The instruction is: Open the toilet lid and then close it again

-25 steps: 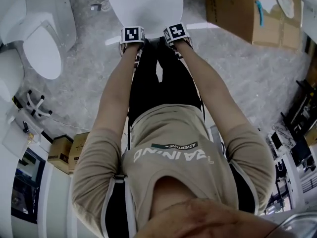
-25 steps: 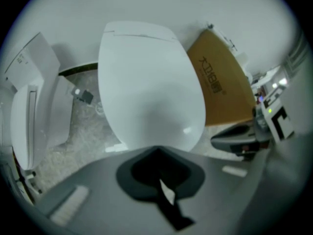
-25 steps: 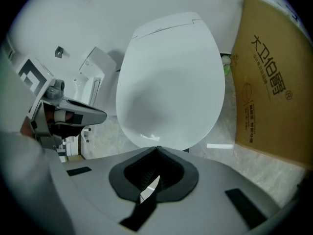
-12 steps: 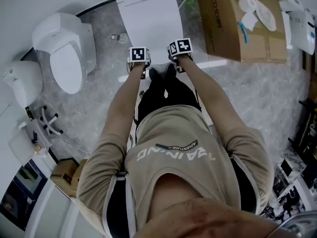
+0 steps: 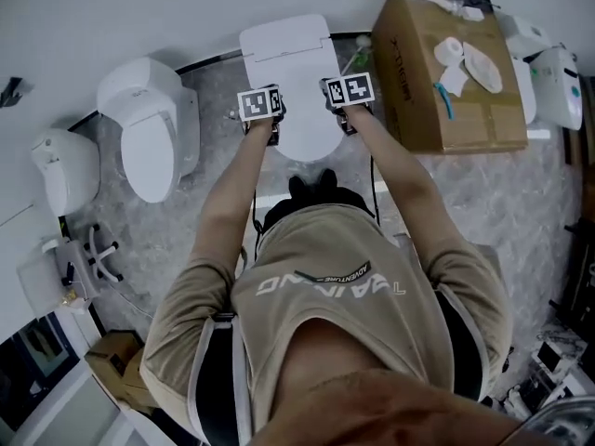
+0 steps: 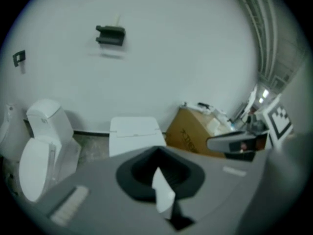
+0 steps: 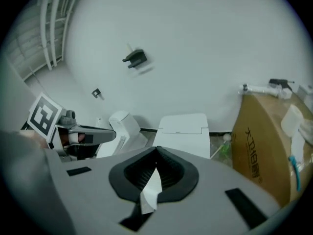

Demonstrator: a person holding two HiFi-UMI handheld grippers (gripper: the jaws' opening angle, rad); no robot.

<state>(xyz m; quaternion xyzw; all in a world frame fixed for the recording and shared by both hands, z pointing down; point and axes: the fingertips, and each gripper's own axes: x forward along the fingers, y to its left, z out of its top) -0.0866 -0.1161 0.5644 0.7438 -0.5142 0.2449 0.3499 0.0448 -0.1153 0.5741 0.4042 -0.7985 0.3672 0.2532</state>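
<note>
The middle toilet (image 5: 290,82) stands against the wall with its white lid lying flat and closed. It also shows in the left gripper view as the toilet (image 6: 134,135) and in the right gripper view as the toilet (image 7: 185,130). My left gripper (image 5: 261,111) hovers over the toilet's left side and my right gripper (image 5: 347,98) over its right side. Both are held in the air, apart from the lid. The left gripper (image 6: 157,150) and the right gripper (image 7: 157,150) each have their jaws together with nothing held. A white tag hangs in each jaw notch.
A second toilet (image 5: 151,137) and a third white unit (image 5: 61,167) stand to the left. To the right is a cardboard box (image 5: 444,72) with white parts on top. A green brush (image 5: 359,59) leans between toilet and box. A black fitting (image 6: 111,35) is on the wall.
Both grippers have risen from the lid's front edge. The person has straightened, so the whole closed toilet and the wall now show.
</note>
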